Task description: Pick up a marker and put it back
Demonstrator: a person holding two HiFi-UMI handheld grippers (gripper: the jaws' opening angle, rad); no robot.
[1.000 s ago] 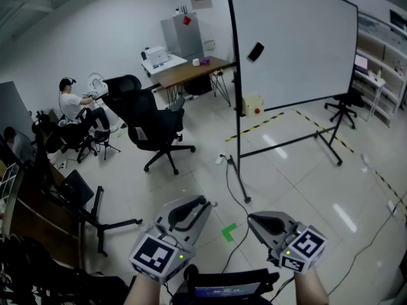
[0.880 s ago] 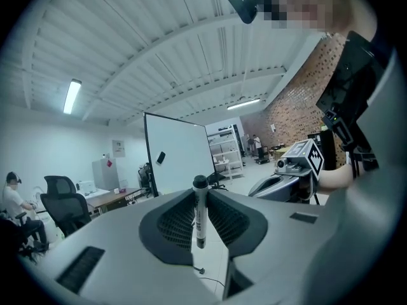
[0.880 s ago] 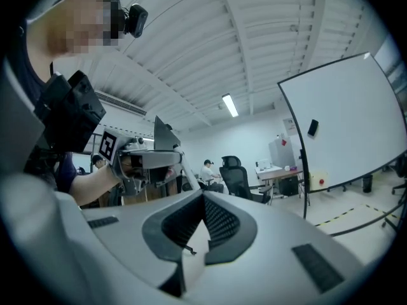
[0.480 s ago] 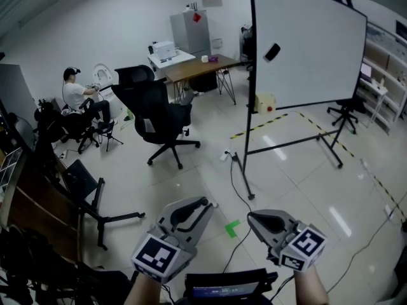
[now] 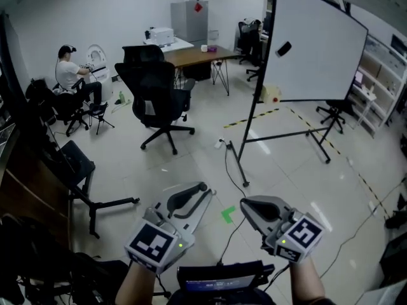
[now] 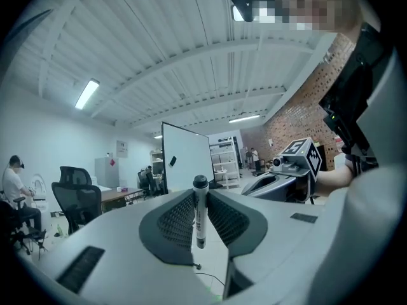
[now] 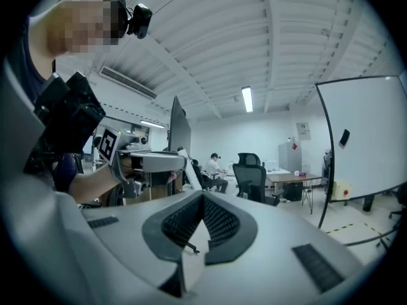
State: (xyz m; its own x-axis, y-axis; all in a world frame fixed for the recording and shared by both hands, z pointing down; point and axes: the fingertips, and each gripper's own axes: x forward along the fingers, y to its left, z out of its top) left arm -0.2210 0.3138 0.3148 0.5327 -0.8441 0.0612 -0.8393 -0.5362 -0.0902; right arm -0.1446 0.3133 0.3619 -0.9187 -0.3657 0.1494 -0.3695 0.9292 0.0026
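Your left tool point(image 6: 199, 194) is clamped on the marker point(image 6: 200, 216) — white barrel, dark cap, pinched between the ribbed pads point(image 6: 175, 218). In the left gripper view the marker stands roughly upright. Its cap end pokes just above the tool tips and its lower end hangs free past the pads. Print on the barrel is too small to read.

Your right tool point(image 7: 203, 197) is closed with nothing in it. Its pad tips meet, and only floor shows through the gap behind them.

In the head view you hold both tools low in front of you, side by side and near each other. Both are aimed out over the tiled floor point(image 5: 286, 164), and neither touches anything.

The whiteboard point(image 5: 318, 49) on its stand is ahead and to your right, well apart from the tools — one small black object point(image 5: 284, 48) is stuck near its upper left. A black office chair point(image 5: 156, 94) is ahead-left, with a wooden surface point(image 5: 197, 56) behind it and a seated person point(image 5: 68, 81) at far left. A green tape mark point(image 5: 228, 215) on the floor shows between the tools, and a thin cable point(image 5: 230, 176) runs past it.
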